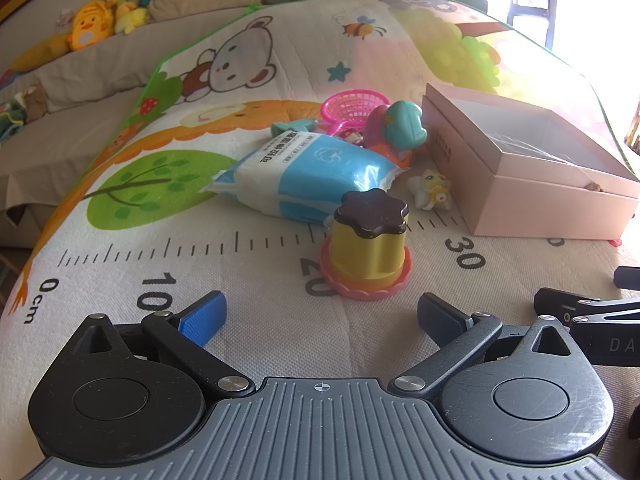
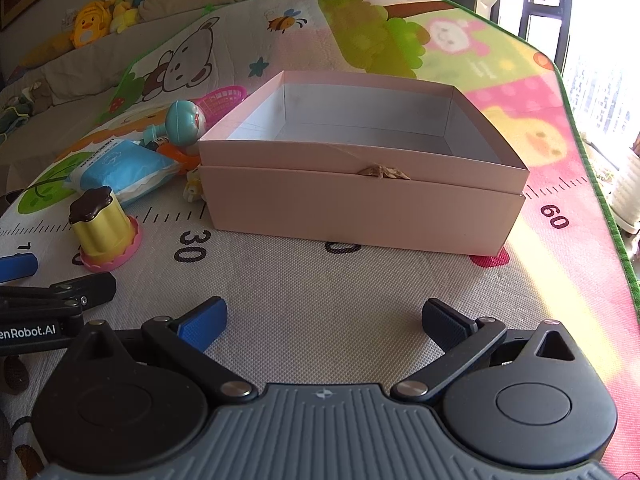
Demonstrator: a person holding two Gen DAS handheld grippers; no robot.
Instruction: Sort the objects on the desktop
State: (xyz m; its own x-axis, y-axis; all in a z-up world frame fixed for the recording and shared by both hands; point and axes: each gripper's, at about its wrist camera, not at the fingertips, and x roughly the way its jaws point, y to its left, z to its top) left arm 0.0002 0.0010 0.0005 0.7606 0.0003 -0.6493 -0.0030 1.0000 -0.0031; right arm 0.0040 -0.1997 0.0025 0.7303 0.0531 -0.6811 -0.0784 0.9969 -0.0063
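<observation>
Left gripper (image 1: 320, 312): I've got its jaws spread wide, nothing between them; low over the mat (image 1: 248, 340), lined up on the pudding toy (image 1: 368, 244)
Right gripper (image 2: 324, 320): jaws wide apart too, holding nothing; I'm facing the box (image 2: 360, 204) square on
Pudding toy: upright on the mat's ruler marks, brown lid on a yellow cup, pink base; just ahead of my left fingers, apart from them
Wipes pack (image 1: 308, 176): blue and white, lying flat just behind the pudding toy
Toy pile: teal toy (image 1: 400, 124) and pink basket (image 1: 352, 108) crowded behind the pack; I can't tell exactly what touches what
Star toy (image 1: 430, 190): small, pale, between the pack and the box's left wall
Box: pink, open-topped, white inside; I see nothing in it; sits toward the mat's right edge
Sofa (image 1: 80, 60): past the mat's far edge; plush toys (image 1: 90, 26) along it
</observation>
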